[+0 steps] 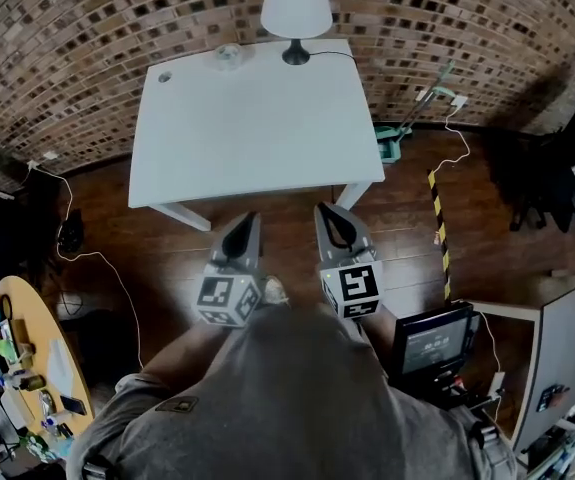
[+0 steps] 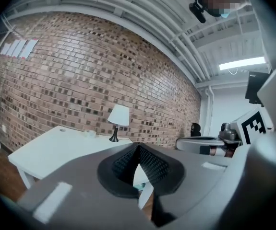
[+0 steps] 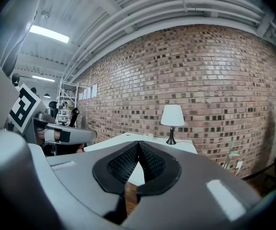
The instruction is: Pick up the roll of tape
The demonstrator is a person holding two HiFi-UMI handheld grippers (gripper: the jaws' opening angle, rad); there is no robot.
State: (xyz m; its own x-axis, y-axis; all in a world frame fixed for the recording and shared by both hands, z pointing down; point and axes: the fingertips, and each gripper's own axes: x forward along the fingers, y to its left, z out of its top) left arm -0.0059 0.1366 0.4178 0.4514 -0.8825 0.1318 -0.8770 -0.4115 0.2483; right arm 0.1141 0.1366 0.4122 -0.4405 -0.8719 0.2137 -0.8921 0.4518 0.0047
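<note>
A small clear roll of tape (image 1: 228, 56) lies at the far edge of the white table (image 1: 257, 128), just left of the lamp's base. In the left gripper view the roll of tape (image 2: 89, 133) shows as a small pale shape on the tabletop. My left gripper (image 1: 244, 219) and right gripper (image 1: 328, 212) are side by side over the wooden floor, short of the table's near edge, both pointing at it. In the gripper views the left gripper (image 2: 138, 147) and the right gripper (image 3: 138, 143) each have their ribbed pads touching, with nothing between them.
A white-shaded lamp (image 1: 295, 8) stands at the table's back edge by the brick wall. A small round mark (image 1: 164, 76) sits near the back left corner. A yellow-black striped bar (image 1: 438, 228), cables and a screen (image 1: 432, 340) are on the right; a cluttered round table (image 1: 27, 368) is on the left.
</note>
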